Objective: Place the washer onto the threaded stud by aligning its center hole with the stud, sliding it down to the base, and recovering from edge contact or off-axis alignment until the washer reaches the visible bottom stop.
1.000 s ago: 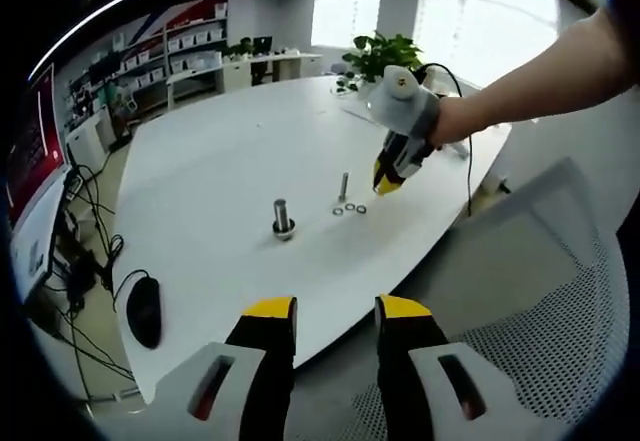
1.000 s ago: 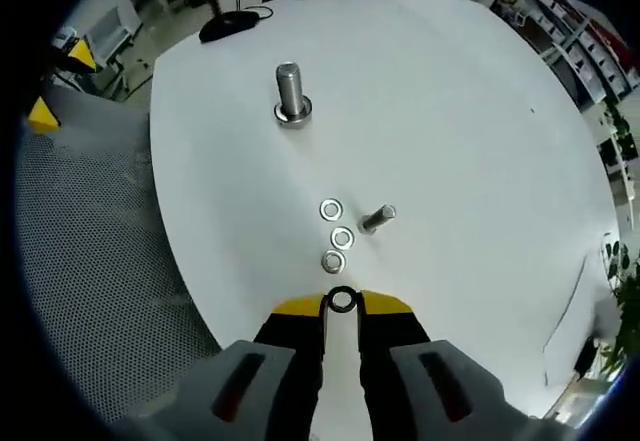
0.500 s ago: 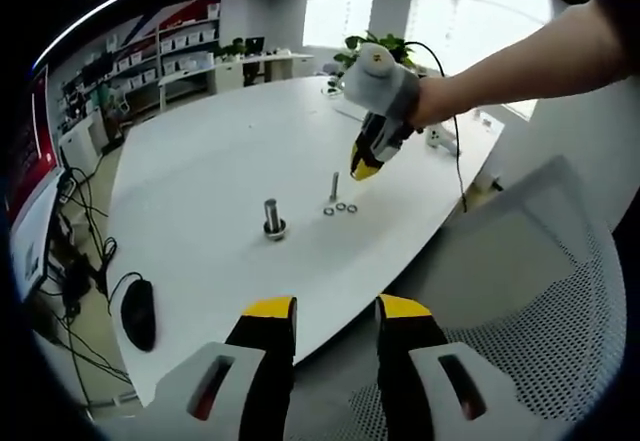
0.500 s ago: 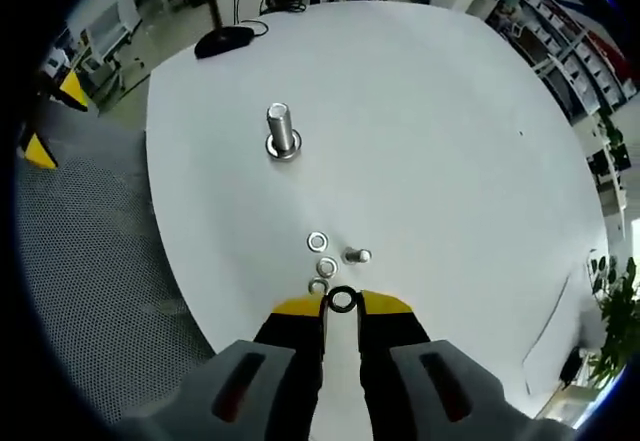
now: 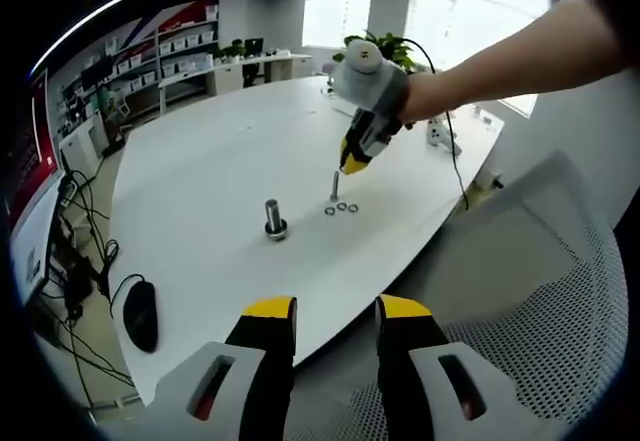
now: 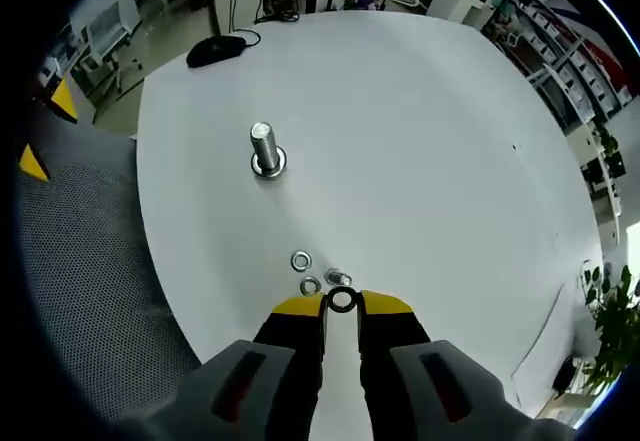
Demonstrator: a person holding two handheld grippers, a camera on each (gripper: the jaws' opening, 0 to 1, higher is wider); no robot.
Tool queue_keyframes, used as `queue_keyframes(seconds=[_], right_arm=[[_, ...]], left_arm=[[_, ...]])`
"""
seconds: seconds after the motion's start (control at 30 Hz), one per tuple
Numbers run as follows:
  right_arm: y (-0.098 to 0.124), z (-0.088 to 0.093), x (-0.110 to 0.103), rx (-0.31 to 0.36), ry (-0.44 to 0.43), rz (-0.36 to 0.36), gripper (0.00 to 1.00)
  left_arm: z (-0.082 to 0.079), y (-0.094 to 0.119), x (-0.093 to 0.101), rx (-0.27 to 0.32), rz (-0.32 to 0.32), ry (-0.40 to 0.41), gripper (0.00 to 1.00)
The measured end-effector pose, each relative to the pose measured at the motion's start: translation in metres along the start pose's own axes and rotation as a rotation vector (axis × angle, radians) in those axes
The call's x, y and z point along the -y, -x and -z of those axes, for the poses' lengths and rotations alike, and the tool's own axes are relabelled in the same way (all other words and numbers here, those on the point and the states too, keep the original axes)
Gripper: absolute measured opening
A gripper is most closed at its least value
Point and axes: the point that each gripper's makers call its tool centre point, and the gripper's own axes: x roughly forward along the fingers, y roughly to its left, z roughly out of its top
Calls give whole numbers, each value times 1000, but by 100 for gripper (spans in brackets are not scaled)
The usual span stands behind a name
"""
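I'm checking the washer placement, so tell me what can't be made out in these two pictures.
- Right gripper view: the small steel threaded stud sits just beyond the dark ring washer pinched in the right gripper; hole alignment cannot be told.
- Left gripper view: the loose silver washers are too small to count surely.

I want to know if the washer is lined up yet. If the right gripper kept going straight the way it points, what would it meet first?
Probably the thin stud, just beyond the washer held by the right gripper. Depth is unclear; the loose washers lie slightly aside.
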Motion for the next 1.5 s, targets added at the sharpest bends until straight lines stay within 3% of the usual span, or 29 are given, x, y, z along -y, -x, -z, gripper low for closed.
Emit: queue_keyframes(seconds=[0.77,1.5], right_arm=[[-15,-4,1,2,13,1,14],[-43,5,-1,-60,34,-36,14]], left_arm=[[0,0,-2,2,-13,-4,30],[2,0,-2,-6,-7,-2,29]])
